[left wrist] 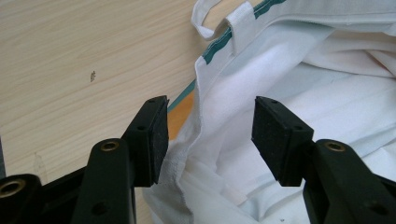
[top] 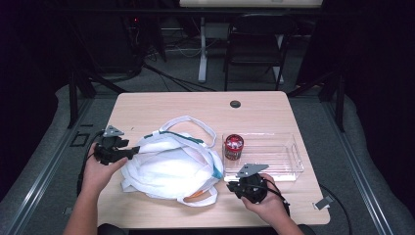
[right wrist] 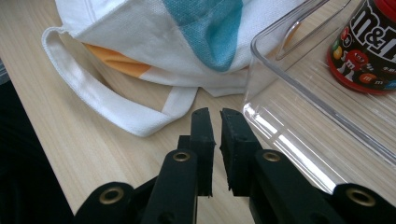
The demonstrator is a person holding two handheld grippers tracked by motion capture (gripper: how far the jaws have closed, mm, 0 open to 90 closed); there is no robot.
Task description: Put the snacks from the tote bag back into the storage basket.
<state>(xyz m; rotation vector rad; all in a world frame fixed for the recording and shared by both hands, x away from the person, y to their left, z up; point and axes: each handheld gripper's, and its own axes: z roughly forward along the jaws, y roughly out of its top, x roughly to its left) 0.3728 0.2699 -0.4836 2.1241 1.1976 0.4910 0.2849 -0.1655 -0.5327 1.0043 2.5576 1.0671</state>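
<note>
Clearly "m&m's" on red jar, partly cropped.

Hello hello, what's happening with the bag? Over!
Left gripper open around bag edge. Right gripper nearly shut, empty, beside tray. Nothing blocking.

Your left gripper sits at the white bag's left edge, fingers spread wide. Your right gripper, off the bag's lower right corner, has its fingers nearly together, holding nothing.
</note>
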